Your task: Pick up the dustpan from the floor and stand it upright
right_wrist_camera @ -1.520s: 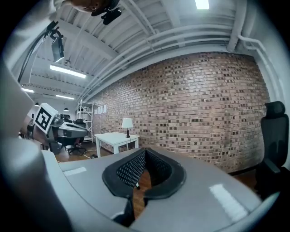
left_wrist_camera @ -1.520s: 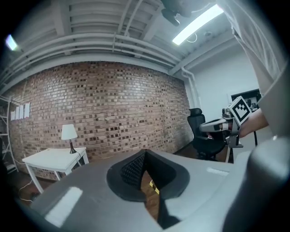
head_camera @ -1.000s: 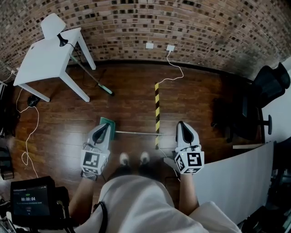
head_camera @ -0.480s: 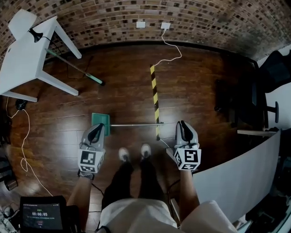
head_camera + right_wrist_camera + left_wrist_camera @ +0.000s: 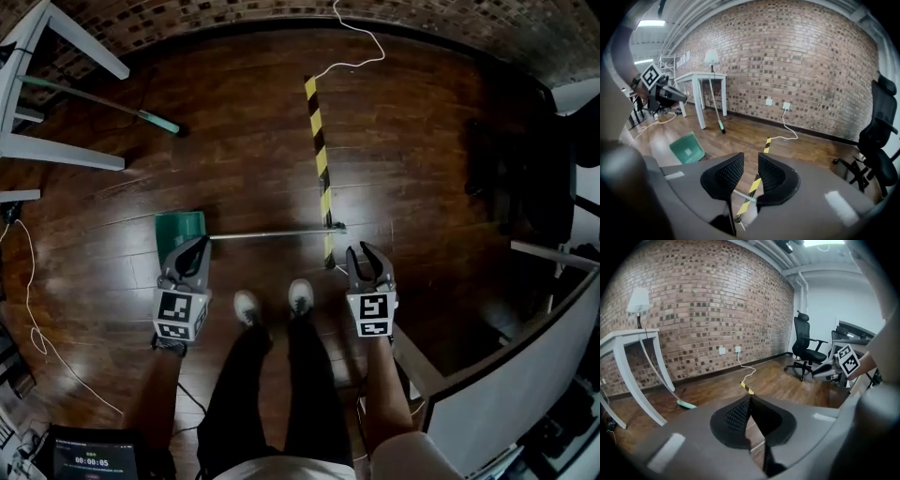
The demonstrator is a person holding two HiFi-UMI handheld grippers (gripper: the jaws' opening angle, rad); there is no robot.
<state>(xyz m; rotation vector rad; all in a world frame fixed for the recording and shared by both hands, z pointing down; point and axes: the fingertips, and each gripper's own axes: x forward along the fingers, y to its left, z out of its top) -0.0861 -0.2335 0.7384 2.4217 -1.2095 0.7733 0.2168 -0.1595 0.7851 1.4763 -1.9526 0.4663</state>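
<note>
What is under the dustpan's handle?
The handle lies flat on the wood floor. Near its right end it crosses over the striped tape. Only the thin strip of tape and floor directly beneath it is covered, and nothing else shows there.

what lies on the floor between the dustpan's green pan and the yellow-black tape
Only the dustpan's metal handle, flat on the wood floor, running from the green pan across the tape; the head view shows it.
</note>
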